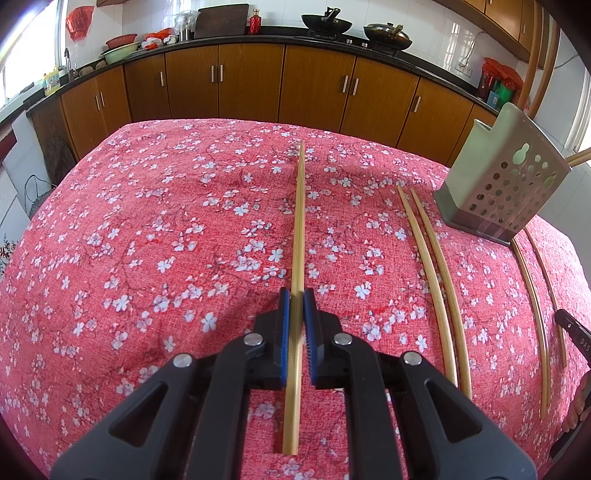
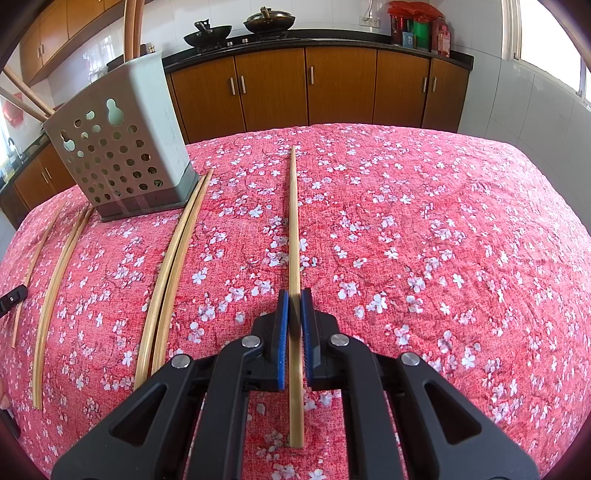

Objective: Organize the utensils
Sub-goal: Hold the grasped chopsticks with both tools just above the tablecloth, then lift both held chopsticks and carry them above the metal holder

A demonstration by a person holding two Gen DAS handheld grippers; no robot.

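One chopstick [image 1: 298,236] is being clenched between the left claw [image 1: 297,300] pads; another chopstick [image 2: 294,236] is being clenched by the right claw [image 2: 294,300], right of the holder [image 2: 125,144].

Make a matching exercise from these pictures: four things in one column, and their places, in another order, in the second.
1 holder
2 chopstick pair
3 black wok
4 left tongs

a on the stove
b lying flat on the tablecloth
c closed on a chopstick
d standing on the tablecloth

Pairs: 1-d, 2-b, 3-a, 4-c
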